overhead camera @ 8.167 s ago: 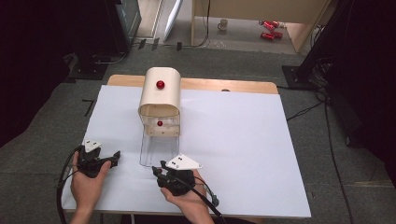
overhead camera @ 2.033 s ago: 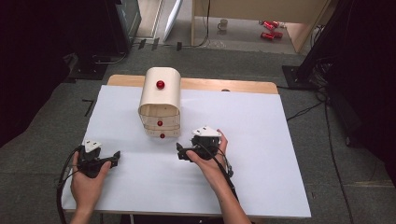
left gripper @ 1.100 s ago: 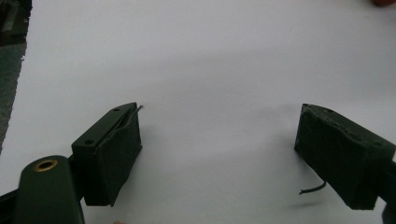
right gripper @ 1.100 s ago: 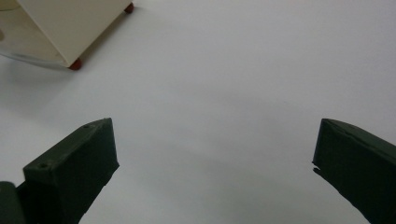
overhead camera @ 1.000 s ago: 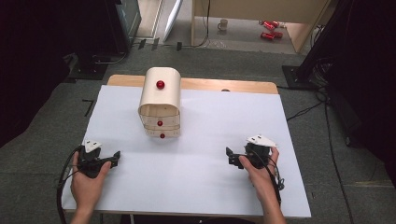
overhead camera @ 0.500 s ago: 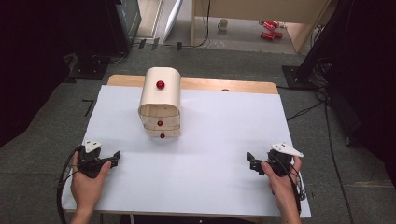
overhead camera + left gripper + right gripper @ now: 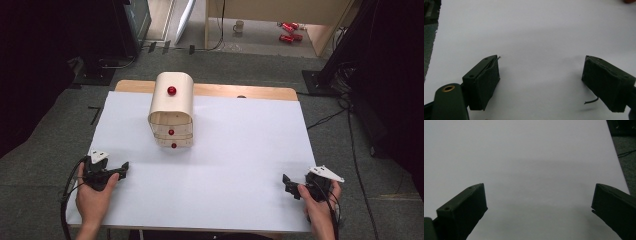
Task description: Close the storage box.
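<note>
No words or labels can be read on anything here. The little wooden box (image 7: 171,111) has no writing on it. It stands toward the far side of the white worktop (image 7: 240,150), a bit left of the middle. It has a round top with a red knob (image 7: 172,90) on it. Two more red knobs sit on its front, one above the other. Its drawers look pushed in, but the front is small and hard to see well.

The left tool (image 7: 118,170) rests near the front left corner of the worktop, in a hand (image 7: 92,192). The right tool (image 7: 288,182) rests near the front right corner, in the other hand (image 7: 320,202). Both are well apart from the box.

In the left gripper view, the left tool (image 7: 541,82) has its jaws wide apart with nothing between them, just white worktop. A thin wire end sticks out by one jaw. In the right gripper view, the right tool (image 7: 539,212) is also wide open and holds nothing. Its jaws are cut off at the bottom edge. That view is dim and grey.

Far back on the floor are a mug (image 7: 239,26) and something red (image 7: 288,32), too small to make out.
</note>
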Action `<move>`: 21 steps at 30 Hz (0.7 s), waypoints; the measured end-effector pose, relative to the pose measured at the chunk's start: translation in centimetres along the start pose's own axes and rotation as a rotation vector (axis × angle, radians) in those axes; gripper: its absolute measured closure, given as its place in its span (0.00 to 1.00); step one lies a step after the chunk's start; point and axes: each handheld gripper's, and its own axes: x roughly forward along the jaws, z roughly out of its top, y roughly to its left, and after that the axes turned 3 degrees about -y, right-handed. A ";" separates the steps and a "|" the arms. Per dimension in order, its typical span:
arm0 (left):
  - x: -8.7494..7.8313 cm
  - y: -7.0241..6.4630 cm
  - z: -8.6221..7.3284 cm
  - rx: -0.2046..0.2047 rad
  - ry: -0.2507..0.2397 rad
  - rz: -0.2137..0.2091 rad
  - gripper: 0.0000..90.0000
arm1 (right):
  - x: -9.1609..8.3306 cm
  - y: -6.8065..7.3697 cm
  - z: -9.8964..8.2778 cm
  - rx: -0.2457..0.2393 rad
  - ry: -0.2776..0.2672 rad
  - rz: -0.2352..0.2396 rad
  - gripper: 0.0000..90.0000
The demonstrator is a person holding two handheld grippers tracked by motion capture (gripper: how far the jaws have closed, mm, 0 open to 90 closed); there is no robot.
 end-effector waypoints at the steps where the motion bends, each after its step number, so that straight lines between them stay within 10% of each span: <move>1: 0.0 0.0 0.0 0.000 0.000 0.000 0.16 | -0.1 -0.3 -0.2 0.001 0.006 -0.004 0.00; 11: 0.0 0.0 0.0 0.000 0.000 -0.001 0.16 | -0.1 0.1 -1.4 -0.080 0.047 -0.094 0.00; 21: 0.0 0.0 0.0 0.000 -0.001 0.000 0.16 | -0.1 0.0 -1.6 -0.070 0.036 -0.087 0.00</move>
